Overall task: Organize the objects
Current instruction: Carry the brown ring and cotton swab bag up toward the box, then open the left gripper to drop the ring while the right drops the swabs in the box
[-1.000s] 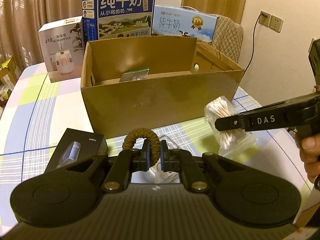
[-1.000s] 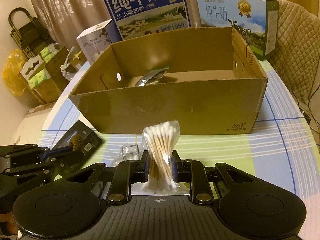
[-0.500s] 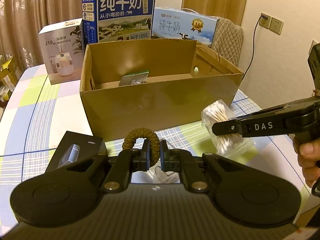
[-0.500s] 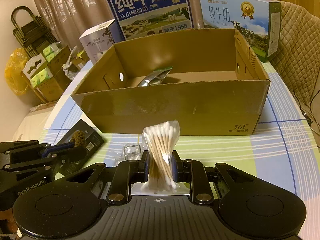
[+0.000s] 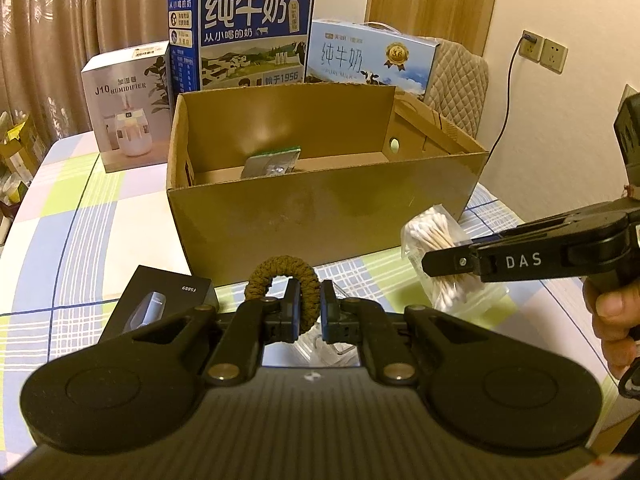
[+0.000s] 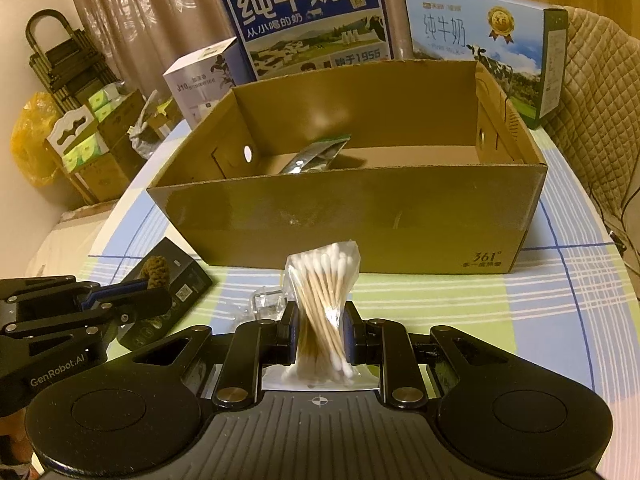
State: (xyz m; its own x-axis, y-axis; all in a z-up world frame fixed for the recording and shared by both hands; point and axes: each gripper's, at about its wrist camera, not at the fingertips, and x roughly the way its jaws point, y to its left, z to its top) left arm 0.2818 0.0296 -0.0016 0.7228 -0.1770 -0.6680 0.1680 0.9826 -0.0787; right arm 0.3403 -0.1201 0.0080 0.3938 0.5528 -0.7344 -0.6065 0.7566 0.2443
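My left gripper (image 5: 310, 310) is shut on a brown braided cord ring (image 5: 280, 270) and holds it above the table, in front of the open cardboard box (image 5: 320, 216). My right gripper (image 6: 320, 330) is shut on a clear bag of cotton swabs (image 6: 324, 280), also in front of the box (image 6: 360, 224). The bag shows in the left wrist view (image 5: 432, 248), at the right. A silver packet (image 6: 316, 156) lies inside the box. The left gripper with the ring (image 6: 154, 268) shows at lower left of the right wrist view.
A black product box (image 5: 160, 304) and a small clear plastic piece (image 6: 266, 300) lie on the checked tablecloth before the cardboard box. Two blue milk cartons (image 5: 244, 36) (image 5: 368, 60) and a humidifier box (image 5: 124, 104) stand behind. A padded chair (image 5: 460, 76) is at the back right.
Both grippers have risen a little with their objects, so more of the box's inside shows. Their grips have not changed.
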